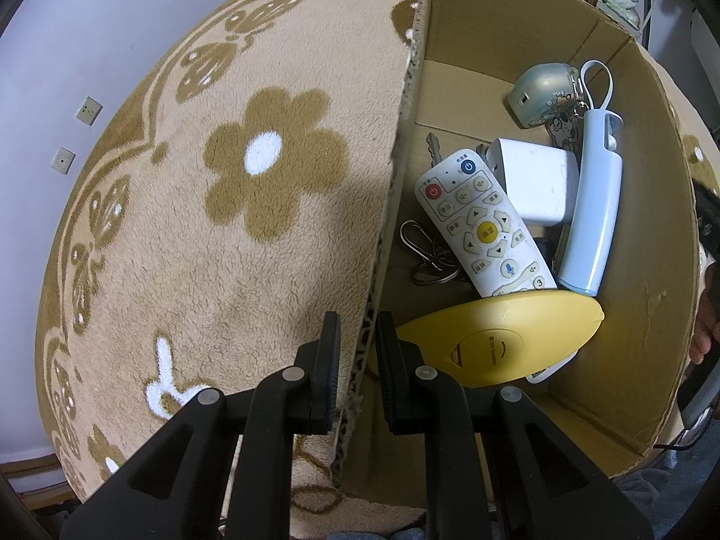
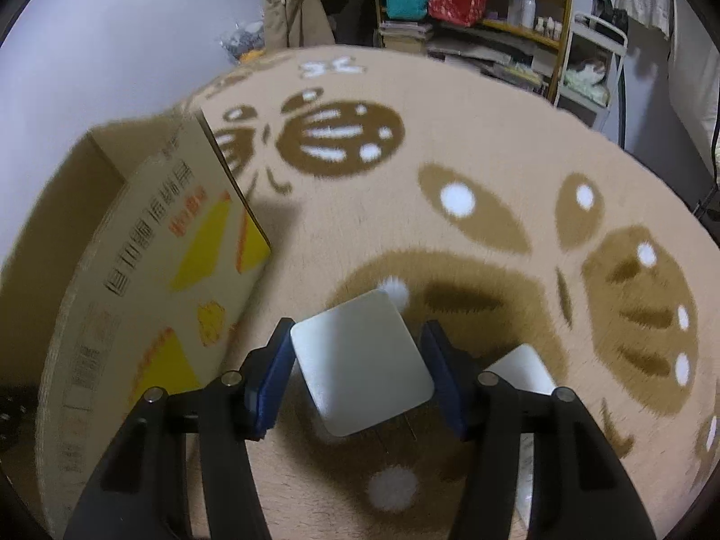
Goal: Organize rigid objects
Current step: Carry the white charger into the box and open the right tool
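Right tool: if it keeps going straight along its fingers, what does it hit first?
The white square charger block, already between the fingers of the right tool. Whether the pads press it yet is unclear. Past it lies the beige patterned rug; a second white block sits off to the right, out of line.

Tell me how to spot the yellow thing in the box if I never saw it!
Find the cardboard box on the flowery rug. Look at the end nearest the camera, below the white remote control. The yellow case lies there, smooth and banana-shaped, the only yellow thing among white, pale blue and silvery items.
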